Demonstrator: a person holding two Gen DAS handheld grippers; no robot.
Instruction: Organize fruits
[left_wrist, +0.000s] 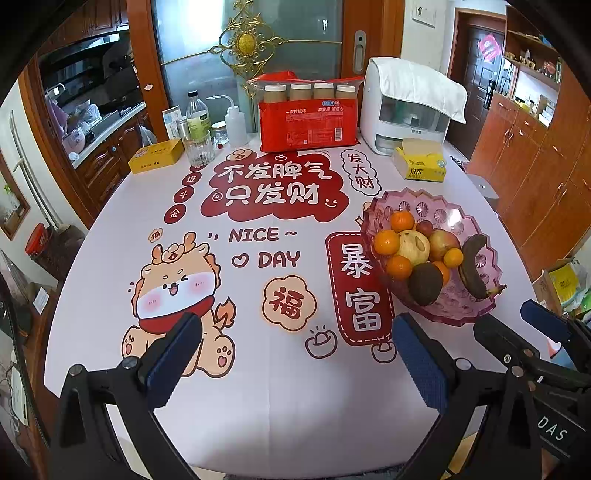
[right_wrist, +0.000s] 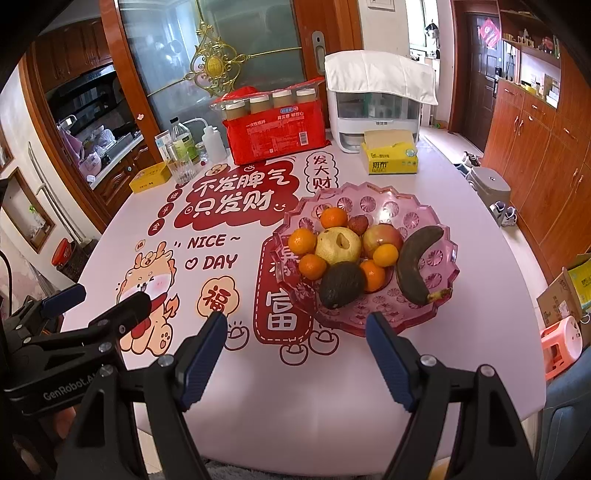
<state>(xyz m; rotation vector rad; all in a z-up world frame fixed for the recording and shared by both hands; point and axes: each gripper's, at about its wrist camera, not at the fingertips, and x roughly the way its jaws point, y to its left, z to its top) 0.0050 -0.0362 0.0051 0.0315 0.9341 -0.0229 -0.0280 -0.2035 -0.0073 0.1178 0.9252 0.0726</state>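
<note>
A pink glass fruit bowl (left_wrist: 484, 312) (right_wrist: 406, 206) stands on the right side of the table. It holds several oranges (left_wrist: 387, 242) (right_wrist: 302, 240), a yellow pear (left_wrist: 413, 246) (right_wrist: 338, 245), an apple (left_wrist: 442, 243) (right_wrist: 382, 240), a dark avocado (left_wrist: 425, 283) (right_wrist: 341, 284), a blackened banana (left_wrist: 472, 267) (right_wrist: 415, 267) and a small red fruit (right_wrist: 358, 224). My left gripper (left_wrist: 295, 354) is open and empty over the near table, left of the bowl. My right gripper (right_wrist: 295, 350) is open and empty just before the bowl's near rim; it also shows in the left wrist view (left_wrist: 517, 325).
At the table's back stand a red pack of paper cups (left_wrist: 308, 118) (right_wrist: 277, 129), a white appliance under a cloth (left_wrist: 406, 107) (right_wrist: 376, 107), a yellow tissue box (left_wrist: 419, 160) (right_wrist: 389, 153), bottles and a glass (left_wrist: 199, 147), and a yellow tin (left_wrist: 157, 157). Stools stand at the right (right_wrist: 561, 343).
</note>
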